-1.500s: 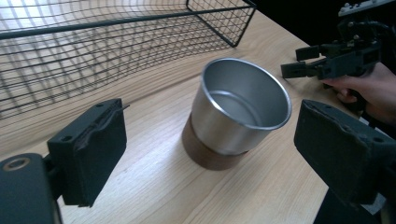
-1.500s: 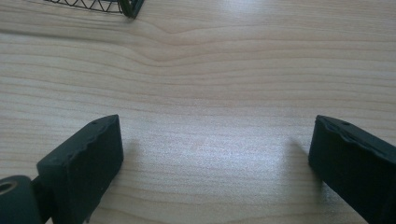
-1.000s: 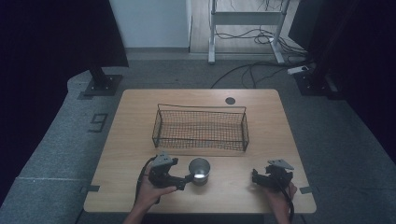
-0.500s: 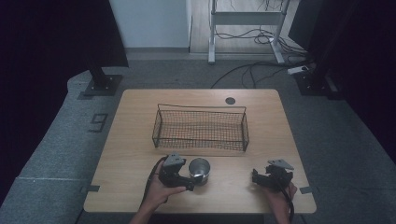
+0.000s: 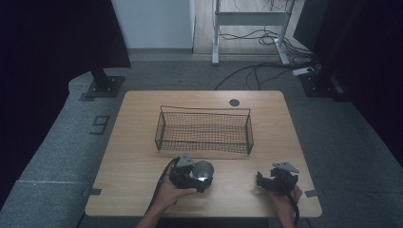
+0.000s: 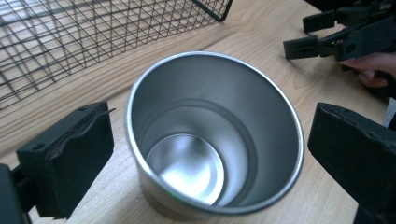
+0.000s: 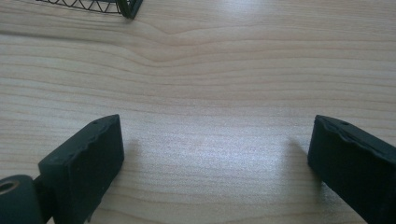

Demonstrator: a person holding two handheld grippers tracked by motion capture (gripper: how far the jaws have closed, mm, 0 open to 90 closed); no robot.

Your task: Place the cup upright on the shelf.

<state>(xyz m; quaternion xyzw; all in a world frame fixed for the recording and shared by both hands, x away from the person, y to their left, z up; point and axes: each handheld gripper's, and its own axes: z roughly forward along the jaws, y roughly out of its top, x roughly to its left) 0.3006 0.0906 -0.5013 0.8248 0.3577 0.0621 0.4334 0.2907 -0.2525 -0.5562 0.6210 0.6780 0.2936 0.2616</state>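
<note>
Shifted rightward across the near table edge since the earlier frames: left gripper (image 5: 197, 178), now closed in on the steel cup (image 5: 203, 170), jaws having just been opening wider. Spread wide now, one black pad on either side of the cup in the left gripper view (image 6: 205, 154), a sliver of gap showing between each pad and the rim, so no pinch yet. Cup upright on the wooden table (image 5: 138, 156), mouth up, bare shiny bottom visible, nothing inside. Placed just in front of the wire basket (image 5: 204, 130), near its long front wall but apart from it. Basket of black mesh, standing mid-table, long side toward the person, only wood grain showing through its floor. Same mesh seen at upper left of the left gripper view (image 6: 70, 37).

Well off to the right, near the table's front right corner: right gripper (image 5: 266, 181), unmoved from the earlier frames, jaws spread wide over bare wood in the right gripper view (image 7: 215, 158), nothing between them. Corner of the basket (image 7: 128, 7) just at that view's top edge.
</note>
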